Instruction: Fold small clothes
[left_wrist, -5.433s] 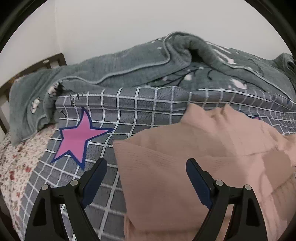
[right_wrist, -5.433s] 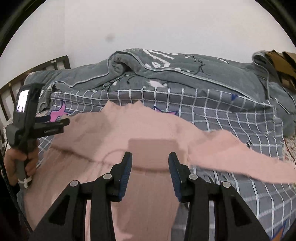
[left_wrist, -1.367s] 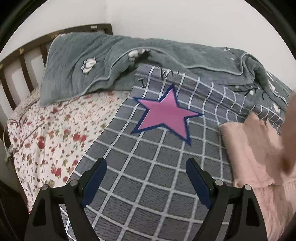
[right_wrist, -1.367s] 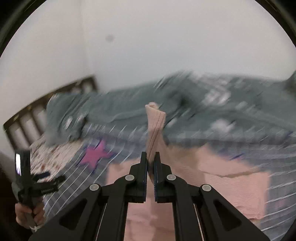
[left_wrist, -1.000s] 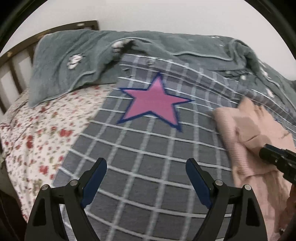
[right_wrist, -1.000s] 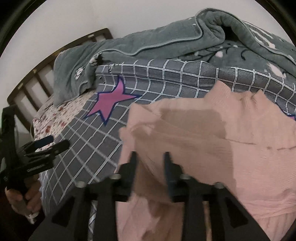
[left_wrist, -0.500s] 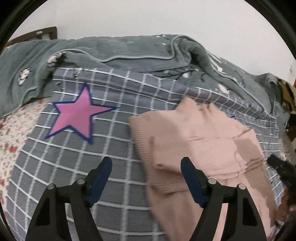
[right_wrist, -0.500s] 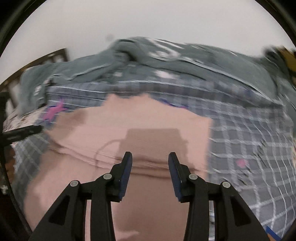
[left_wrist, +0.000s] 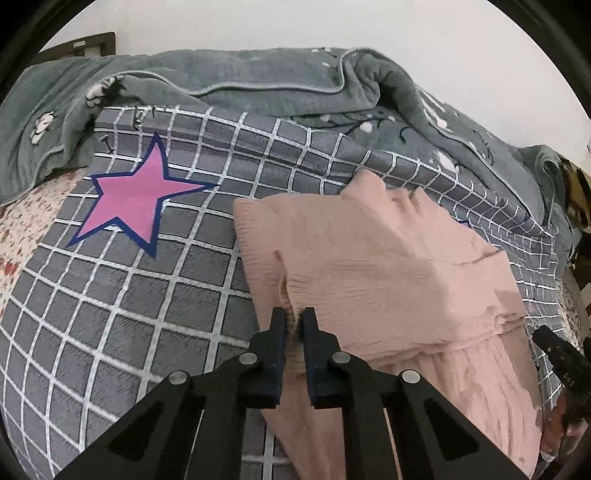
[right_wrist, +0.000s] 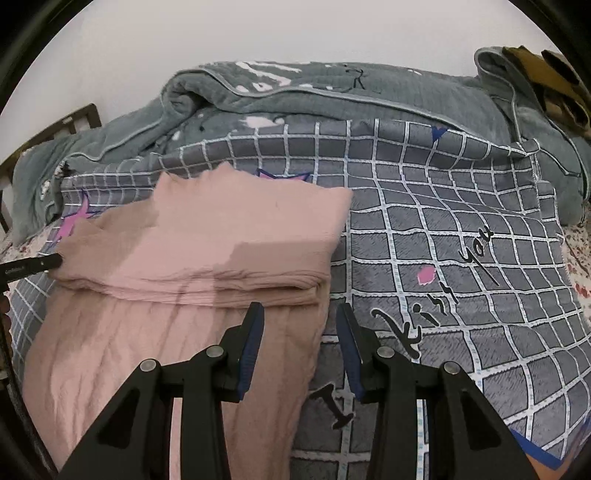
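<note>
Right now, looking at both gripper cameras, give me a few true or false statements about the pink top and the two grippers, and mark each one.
1. The left gripper is pinched shut on the pink top. True; its jaws have just been closing on a fold at the top's left edge.
2. The right gripper is clamped on the top. False: its jaws stand open over the top's right edge.
3. The top lies on a grey checked blanket. True.
4. The pink star is covered by the top. False: it lies bare, left of the top.
5. The top is spread out flat in one layer. False: its upper part is folded over.
</note>
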